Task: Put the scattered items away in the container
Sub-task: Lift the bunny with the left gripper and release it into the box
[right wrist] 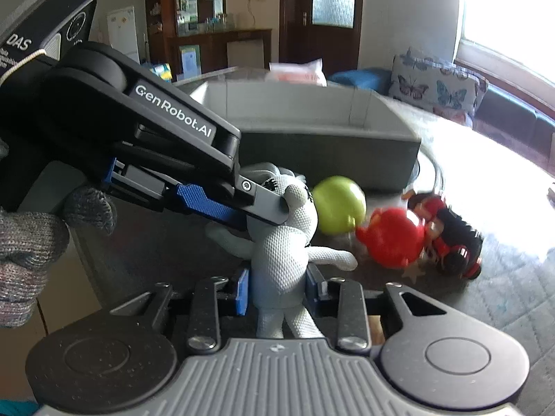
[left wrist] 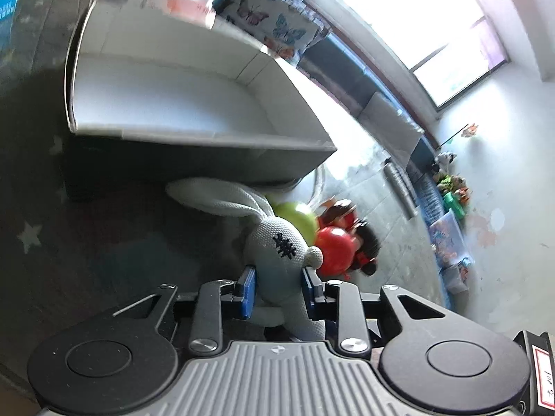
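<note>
both grippers, left gripper (left wrist: 279,289) and right gripper (right wrist: 277,291), clamped on one toy

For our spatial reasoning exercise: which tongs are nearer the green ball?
Left. Left tongs clamp the bunny at its head, beside the green ball; right tongs grip its body, farther back.
</note>
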